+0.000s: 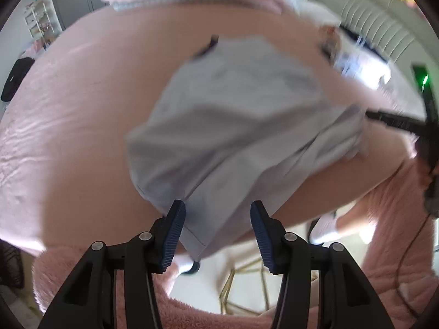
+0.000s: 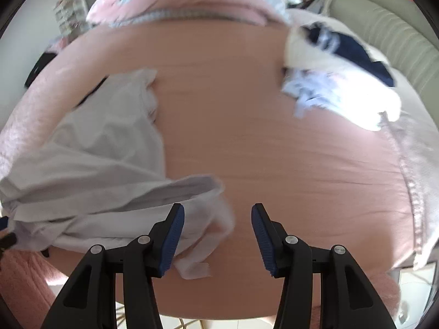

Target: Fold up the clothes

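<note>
Left gripper (image 1: 218, 229): jaws partly apart, blue ribbed pads (image 1: 175, 235) clear of each other. The hem of the grey garment (image 1: 233, 126) sits in the gap between them, right at the left-hand pad. The frame is motion-blurred, so I can't tell if that pad actually touches the cloth. Nothing is pinched; the pads aren't pressing on it.

Right gripper (image 2: 218, 229): jaws at about the same half-open gap, nothing between the pads. Its left-hand pad (image 2: 174, 237) overlaps the crumpled near edge of the garment (image 2: 96, 150) in view; contact is unclear. The gap itself looks straight down onto the bare pink bed cover (image 2: 274, 150).

Garment position: spread on the pink bed, near the front edge. From the left wrist view it lies centred and mostly flat, one corner hanging toward the bed edge. From the right wrist view it's off to the left, bunched with folds, a loose flap trailing beside the gripper.

Other items: a pile of white and navy clothes (image 2: 343, 68) at the far right of the bed, well apart from the garment. Rolled pink bedding with a pale striped edge (image 2: 192, 2) lies along the far side. A grey ribbed sofa (image 2: 397, 27) stands behind the pile. No containers are in view, just the bed surface.

The other gripper's black frame with a green light (image 1: 424, 82) shows at the right edge of the left wrist view.
</note>
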A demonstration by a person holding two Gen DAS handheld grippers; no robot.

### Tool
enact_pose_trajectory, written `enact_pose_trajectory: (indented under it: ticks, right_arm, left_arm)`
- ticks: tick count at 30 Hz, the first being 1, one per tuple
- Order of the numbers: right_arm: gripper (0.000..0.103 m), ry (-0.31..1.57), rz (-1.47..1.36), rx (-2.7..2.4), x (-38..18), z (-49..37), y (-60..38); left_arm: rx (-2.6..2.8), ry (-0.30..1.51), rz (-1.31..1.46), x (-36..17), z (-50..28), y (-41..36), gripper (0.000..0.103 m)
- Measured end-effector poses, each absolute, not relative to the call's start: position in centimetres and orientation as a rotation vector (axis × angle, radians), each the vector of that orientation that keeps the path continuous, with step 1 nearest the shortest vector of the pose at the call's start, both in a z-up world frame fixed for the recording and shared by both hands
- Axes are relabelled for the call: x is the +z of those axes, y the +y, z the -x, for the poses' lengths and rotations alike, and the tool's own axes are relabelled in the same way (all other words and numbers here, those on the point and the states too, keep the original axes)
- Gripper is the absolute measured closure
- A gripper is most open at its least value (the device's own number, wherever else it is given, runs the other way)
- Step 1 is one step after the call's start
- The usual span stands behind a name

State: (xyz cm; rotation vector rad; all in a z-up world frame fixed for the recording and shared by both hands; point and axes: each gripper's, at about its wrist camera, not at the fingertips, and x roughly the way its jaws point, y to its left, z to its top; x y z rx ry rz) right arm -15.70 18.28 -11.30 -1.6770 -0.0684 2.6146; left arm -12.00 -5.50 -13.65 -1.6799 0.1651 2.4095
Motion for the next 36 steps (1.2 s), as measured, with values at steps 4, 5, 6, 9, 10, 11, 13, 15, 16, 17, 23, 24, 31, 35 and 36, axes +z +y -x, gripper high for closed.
enact_pose_trajectory:
  ticks: [4, 5, 6, 9, 10, 11, 13, 15, 16, 17, 23, 24, 31, 35, 36]
  right_arm:
    - [0.053, -0.147, 1.717, 2.501, -13.7, 16.7, 18.1]
    - [0.054, -0.121, 1.687, 2.491, -13.3, 16.5, 18.5]
    - [0.054, -0.103, 1.658, 2.482, -13.0, 16.2, 18.9]
    - [0.054, -0.184, 1.591, 2.421, -11.8, 15.5, 20.3]
    - [0.054, -0.185, 1.588, 2.404, -11.4, 15.3, 21.0]
    - [0.054, -0.161, 1.596, 2.396, -11.1, 15.1, 21.6]
    - [0.053, -0.045, 1.632, 2.434, -10.1, 14.4, 22.1]
    - [0.053, 0.086, 1.68, 2.534, -9.2, 14.0, 21.7]
    - [0.052, 0.17, 1.727, 2.591, -9.1, 13.9, 21.1]
    - [0.052, 0.223, 1.76, 2.624, -9.0, 14.1, 20.2]
    - [0.049, 0.22, 1.863, 2.496, -13.0, 18.0, 17.6]
    - [0.049, 0.258, 1.883, 2.461, -13.8, 18.5, 17.4]
    - [0.05, 0.106, 1.966, 2.511, -14.5, 17.4, 14.5]
    - [0.064, 0.002, 1.997, 2.556, -13.9, 15.1, 14.0]
    - [0.068, -0.02, 1.997, 2.568, -13.7, 14.6, 13.8]
  left_arm:
    - [2.59, 0.093, 1.716, -13.9, 13.8, -8.1, 0.059]
    - [2.659, 0.058, 1.68, -12.9, 14.0, -8.9, 0.061]
    - [2.728, 0.047, 1.645, -12.0, 14.2, -9.6, 0.062]
    - [2.905, 0.123, 1.558, -9.6, 15.0, -10.9, 0.068]
    - [2.92, 0.117, 1.548, -9.2, 15.4, -11.2, 0.068]
    - [2.909, 0.087, 1.54, -8.8, 15.6, -11.4, 0.068]
    - [2.881, 0.02, 1.51, -8.3, 15.2, -11.8, 0.068]
    - [2.868, -0.007, 1.478, -8.5, 14.7, -11.6, 0.068]
    - [2.866, -0.013, 1.472, -8.2, 14.3, -11.4, 0.068]
    - [2.864, -0.02, 1.468, -7.9, 13.8, -11.4, 0.068]
    - [2.837, -0.07, 1.502, -8.7, 12.9, -11.5, 0.068]
    - [2.825, -0.081, 1.514, -8.9, 12.7, -11.6, 0.068]
    - [2.743, -0.15, 1.611, -10.7, 12.0, -11.8, 0.067]
    - [2.716, -0.193, 1.667, -11.5, 11.7, -12.6, 0.058]
    - [2.706, -0.203, 1.673, -11.7, 11.6, -12.7, 0.055]
